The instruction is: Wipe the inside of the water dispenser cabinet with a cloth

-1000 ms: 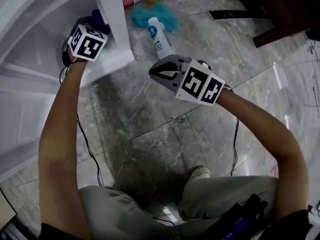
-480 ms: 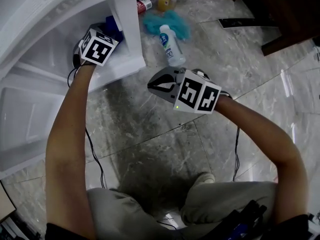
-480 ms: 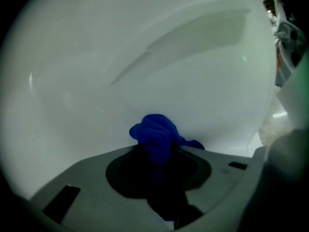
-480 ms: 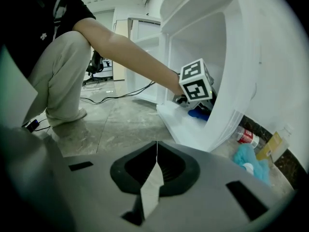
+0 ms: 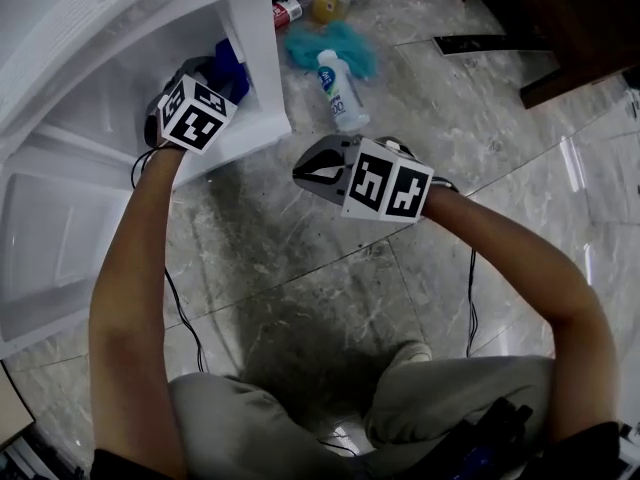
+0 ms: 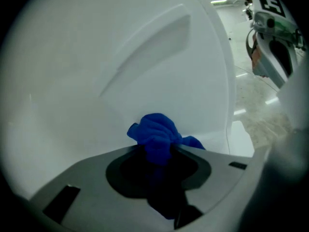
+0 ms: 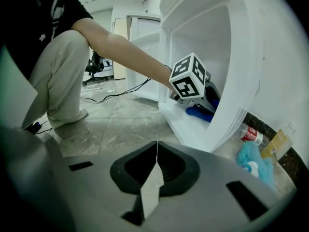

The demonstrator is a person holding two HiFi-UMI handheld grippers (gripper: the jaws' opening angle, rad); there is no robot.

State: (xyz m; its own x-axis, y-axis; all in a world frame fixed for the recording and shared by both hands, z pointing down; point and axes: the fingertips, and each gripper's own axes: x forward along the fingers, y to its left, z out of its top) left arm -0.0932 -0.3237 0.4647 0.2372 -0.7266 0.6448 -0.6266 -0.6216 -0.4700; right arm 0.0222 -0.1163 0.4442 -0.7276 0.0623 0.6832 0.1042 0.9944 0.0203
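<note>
Inside the white cabinet (image 5: 255,38) the blue cloth (image 6: 155,132) is gripped by the left gripper (image 6: 157,151) and could be pulled loose by uneven pressure on the wall, while the right gripper (image 7: 155,161) is held closed and empty over the floor (image 5: 330,298).

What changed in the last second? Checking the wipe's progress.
The left gripper, clamped on the blue cloth, slid slightly toward the front of the cabinet; the right gripper drifted a little toward the cabinet. Unchanged: the grip on the cloth, the right jaws shut and empty, the bottle on the floor.
</note>
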